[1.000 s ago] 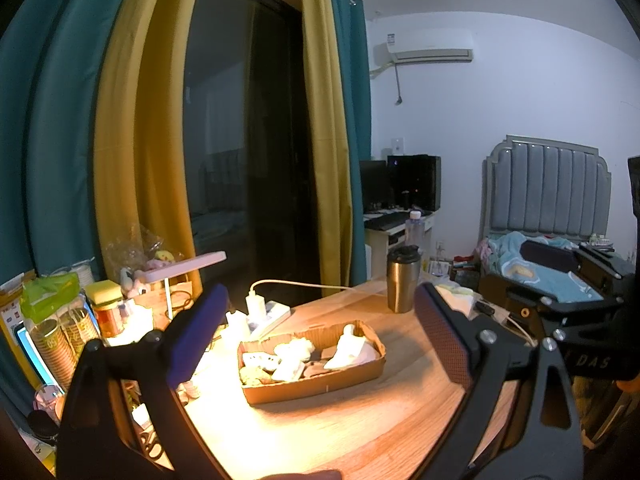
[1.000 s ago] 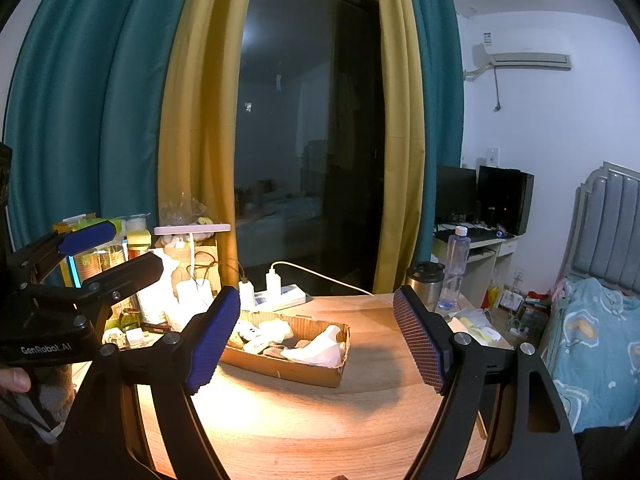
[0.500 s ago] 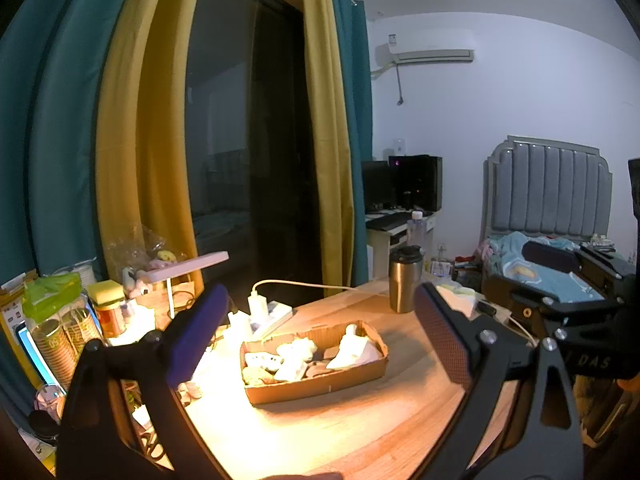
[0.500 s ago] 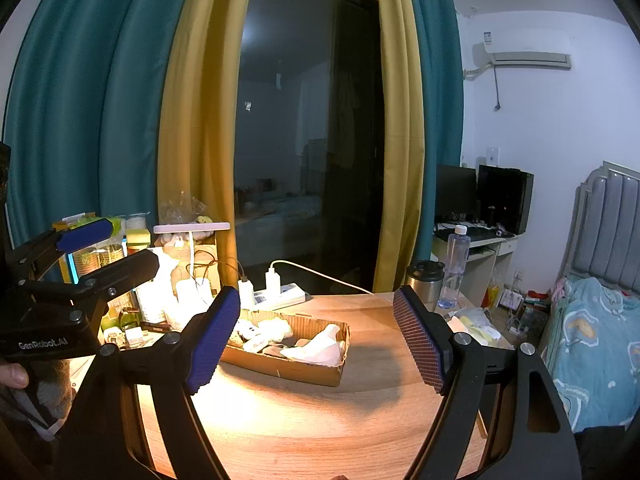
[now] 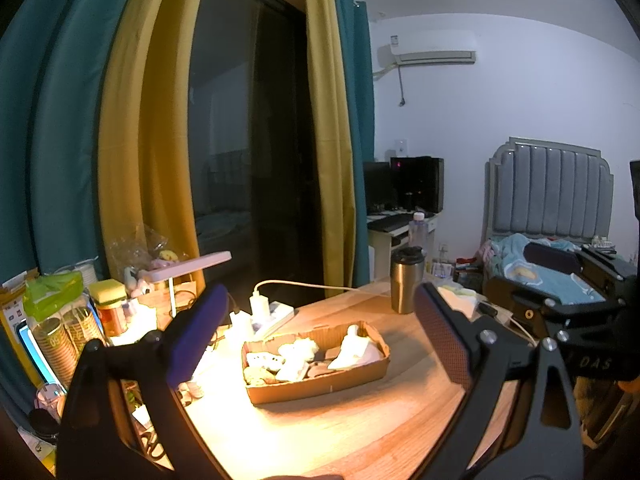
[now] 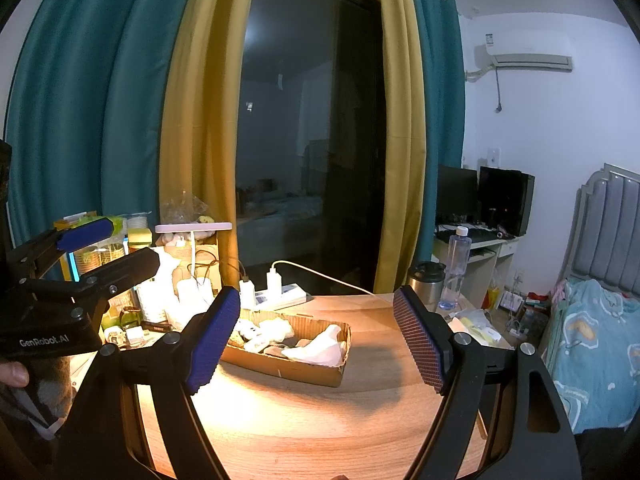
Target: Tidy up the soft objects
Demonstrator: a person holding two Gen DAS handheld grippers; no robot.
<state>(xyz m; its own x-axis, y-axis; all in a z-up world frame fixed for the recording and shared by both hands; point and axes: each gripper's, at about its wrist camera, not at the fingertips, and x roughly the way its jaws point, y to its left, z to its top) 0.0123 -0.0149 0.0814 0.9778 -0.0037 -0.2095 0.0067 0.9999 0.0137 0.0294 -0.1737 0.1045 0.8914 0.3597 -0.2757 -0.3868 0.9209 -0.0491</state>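
While both hover wide and empty, left gripper (image 5: 320,336) and right gripper (image 6: 318,336) face the cardboard tray (image 5: 320,386).

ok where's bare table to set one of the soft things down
Free: the wooden table in front of the cardboard tray, and the strip between tray and steel tumbler. Crowded: the lamp-side edge, with power strip, jars and cups.

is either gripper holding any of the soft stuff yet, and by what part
Nothing is held. The left gripper and right gripper both stand open and empty, short of the cardboard tray where the soft objects lie.
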